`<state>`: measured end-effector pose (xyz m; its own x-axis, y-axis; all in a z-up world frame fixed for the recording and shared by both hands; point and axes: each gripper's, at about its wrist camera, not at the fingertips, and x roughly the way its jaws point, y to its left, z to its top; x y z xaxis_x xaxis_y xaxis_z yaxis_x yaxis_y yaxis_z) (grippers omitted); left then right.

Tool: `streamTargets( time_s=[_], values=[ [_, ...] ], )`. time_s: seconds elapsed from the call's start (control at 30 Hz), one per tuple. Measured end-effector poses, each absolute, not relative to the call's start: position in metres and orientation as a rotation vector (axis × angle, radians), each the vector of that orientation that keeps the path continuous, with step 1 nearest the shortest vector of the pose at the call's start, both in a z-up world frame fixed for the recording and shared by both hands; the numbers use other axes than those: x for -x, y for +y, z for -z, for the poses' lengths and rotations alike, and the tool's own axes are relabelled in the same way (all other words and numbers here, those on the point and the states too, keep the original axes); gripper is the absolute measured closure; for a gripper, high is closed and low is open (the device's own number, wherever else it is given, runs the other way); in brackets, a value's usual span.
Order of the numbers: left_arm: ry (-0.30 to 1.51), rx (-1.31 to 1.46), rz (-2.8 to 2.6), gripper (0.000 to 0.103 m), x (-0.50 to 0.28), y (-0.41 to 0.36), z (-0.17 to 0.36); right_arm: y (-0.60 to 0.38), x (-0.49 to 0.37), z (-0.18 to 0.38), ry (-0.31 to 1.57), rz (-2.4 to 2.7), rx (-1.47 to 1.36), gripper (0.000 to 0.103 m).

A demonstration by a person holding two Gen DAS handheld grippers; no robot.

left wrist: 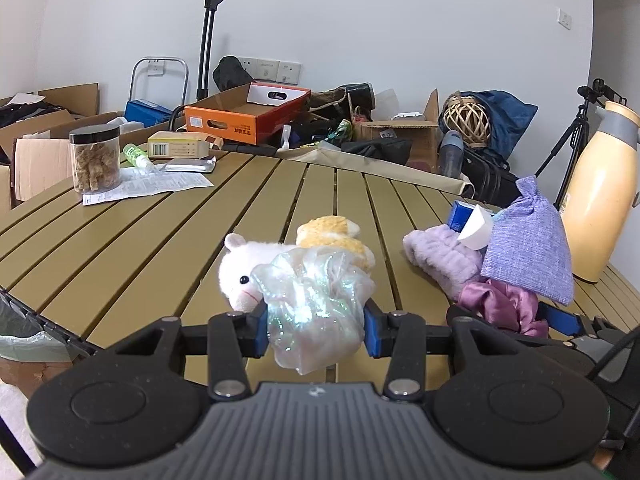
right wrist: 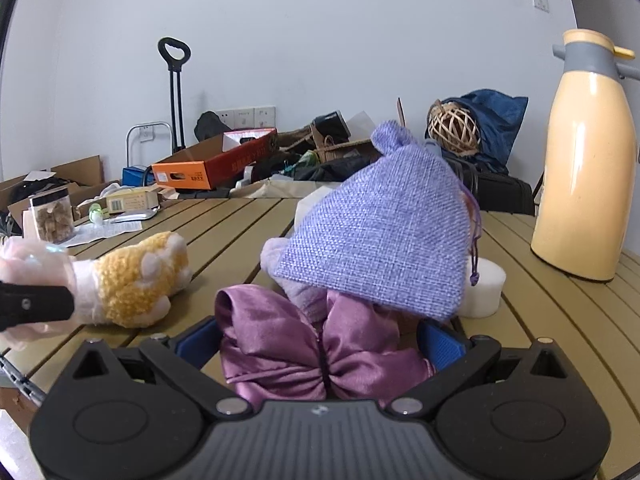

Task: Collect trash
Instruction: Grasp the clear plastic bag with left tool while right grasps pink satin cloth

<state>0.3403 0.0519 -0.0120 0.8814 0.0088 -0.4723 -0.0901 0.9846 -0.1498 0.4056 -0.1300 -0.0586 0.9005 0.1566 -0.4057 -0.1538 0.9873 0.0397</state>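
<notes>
My left gripper (left wrist: 316, 328) is shut on a crumpled iridescent plastic wrapper (left wrist: 316, 304), held just above the slatted olive table (left wrist: 160, 240). Right behind the wrapper lies a white and yellow plush toy (left wrist: 248, 268). My right gripper (right wrist: 320, 340) is shut on a purple satin cloth (right wrist: 280, 344) that fills the gap between its blue pads (right wrist: 440, 344). A lavender woven pouch (right wrist: 380, 224) leans over the cloth from behind. In the right wrist view the wrapper (right wrist: 24, 256) and the plush toy (right wrist: 140, 280) show at the left edge.
A cream thermos (right wrist: 584, 168) stands at the table's right. A fuzzy lilac item (left wrist: 440, 256), a blue carton (left wrist: 462, 216) and a white roll (right wrist: 484, 288) sit by the pouch. A snack jar (left wrist: 95, 160) and papers lie far left. Boxes and bags crowd the floor behind.
</notes>
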Motion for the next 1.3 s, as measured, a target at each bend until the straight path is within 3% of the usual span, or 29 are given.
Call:
streamTargets(
  time_s=[0.2,0.27,0.5,0.83,1.3],
  values=[
    [0.500,0.170,-0.057,0.059,-0.344,0.051,0.014,-0.125,-0.409,0.062,0.439,-0.149,0.010,0.003],
    [0.501,0.168,-0.057,0.059,-0.345,0.050,0.014,-0.124,-0.409,0.063,0.441,-0.141,0.024,0.013],
    [0.500,0.169,-0.056,0.059,-0.344,0.050,0.015,-0.121,-0.406,0.063,0.444,-0.135,0.050,0.028],
    [0.499,0.175,-0.059,0.059,-0.344,0.051,0.014,-0.133,-0.400,0.051,0.417,-0.212,-0.029,0.065],
    [0.498,0.178,-0.060,0.059,-0.343,0.051,0.014,-0.129,-0.389,0.036,0.415,-0.325,-0.052,0.066]
  ],
)
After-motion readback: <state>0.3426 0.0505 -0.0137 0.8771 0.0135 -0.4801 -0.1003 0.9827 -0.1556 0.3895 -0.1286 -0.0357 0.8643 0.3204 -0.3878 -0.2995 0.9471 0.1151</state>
